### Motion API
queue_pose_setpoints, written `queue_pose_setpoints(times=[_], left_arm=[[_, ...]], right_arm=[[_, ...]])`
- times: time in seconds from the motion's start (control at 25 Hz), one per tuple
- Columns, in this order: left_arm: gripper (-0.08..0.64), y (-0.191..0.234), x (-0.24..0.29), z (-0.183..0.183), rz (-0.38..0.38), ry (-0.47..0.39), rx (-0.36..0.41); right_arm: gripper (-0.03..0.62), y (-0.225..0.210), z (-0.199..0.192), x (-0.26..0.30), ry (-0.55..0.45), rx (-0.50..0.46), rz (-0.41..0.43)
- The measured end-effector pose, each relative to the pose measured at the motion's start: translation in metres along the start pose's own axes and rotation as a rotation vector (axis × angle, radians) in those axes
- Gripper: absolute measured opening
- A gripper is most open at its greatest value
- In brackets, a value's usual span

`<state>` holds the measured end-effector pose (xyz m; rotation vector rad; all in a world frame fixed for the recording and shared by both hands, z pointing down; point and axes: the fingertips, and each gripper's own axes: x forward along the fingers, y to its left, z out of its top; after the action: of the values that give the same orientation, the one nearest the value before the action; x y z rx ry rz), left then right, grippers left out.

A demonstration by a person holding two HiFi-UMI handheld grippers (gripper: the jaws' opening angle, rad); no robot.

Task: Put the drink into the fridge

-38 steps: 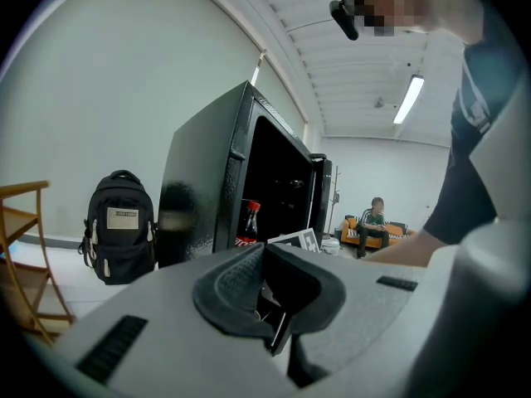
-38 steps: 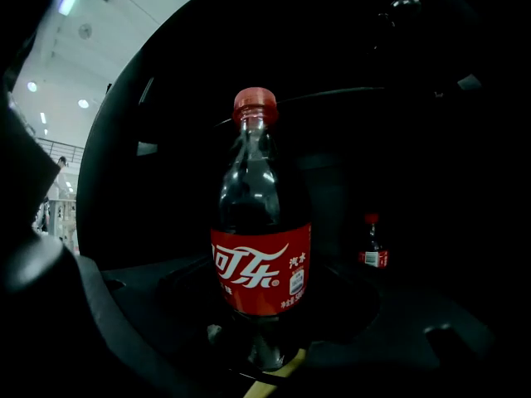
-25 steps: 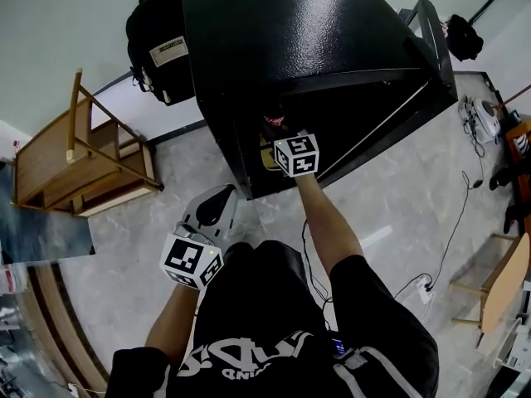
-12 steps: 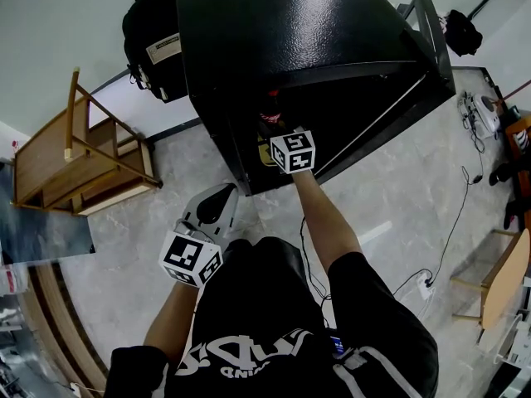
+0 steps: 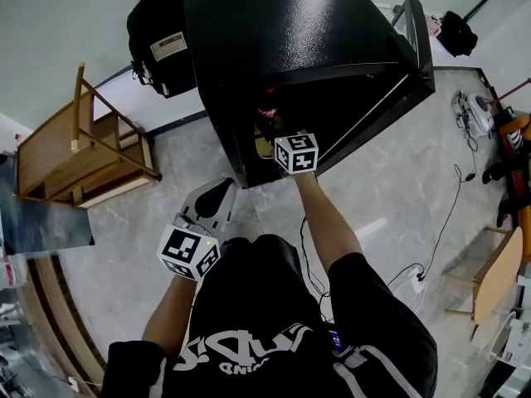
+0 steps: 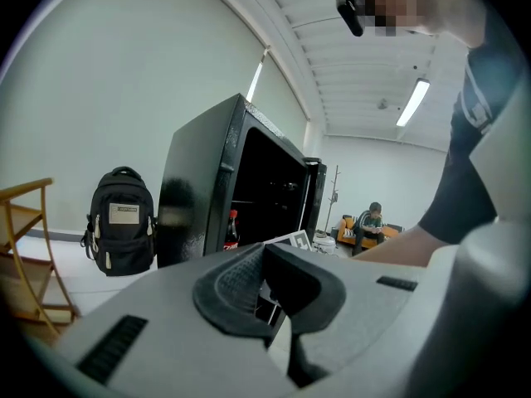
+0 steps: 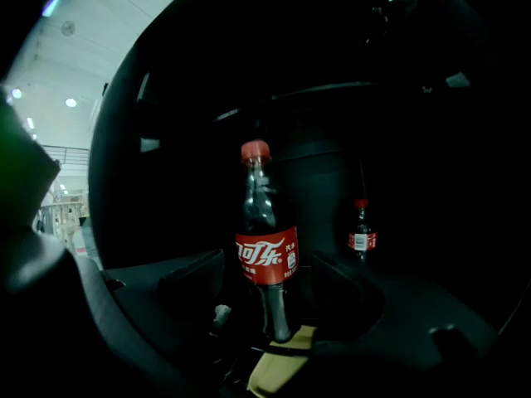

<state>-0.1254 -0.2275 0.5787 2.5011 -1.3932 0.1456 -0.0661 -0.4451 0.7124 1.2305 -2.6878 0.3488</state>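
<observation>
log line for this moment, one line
right gripper: shut on cola bottle, inside fridge | left gripper: shut, empty, outside | second bottle: farther back

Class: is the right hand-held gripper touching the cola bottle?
Cannot tell. Right gripper view shows the cola bottle between the jaws of the right hand-held gripper, but darkness hides any gap.

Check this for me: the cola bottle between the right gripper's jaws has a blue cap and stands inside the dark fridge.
Wrong on one point: the cap is red, not blue, as the right gripper view shows. The rest holds: the cola bottle stands between the jaws of the right gripper, inside the dark fridge.
</observation>
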Motion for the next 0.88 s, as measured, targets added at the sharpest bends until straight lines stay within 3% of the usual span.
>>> queue_pose_setpoints(times=[0.6,0.88], left_arm=[[0.008,-0.06,-0.044,0.105,-0.019,-0.009,-0.02],[0.008,-0.082,-0.066,0.13,-0.031,-0.019,-0.011]], right_arm=[[0.328,0.038,0.082,-0.134,0.031,0.063,-0.016],[0.328,0.052,0.116,-0.178,0.006,0.066,-0.024]])
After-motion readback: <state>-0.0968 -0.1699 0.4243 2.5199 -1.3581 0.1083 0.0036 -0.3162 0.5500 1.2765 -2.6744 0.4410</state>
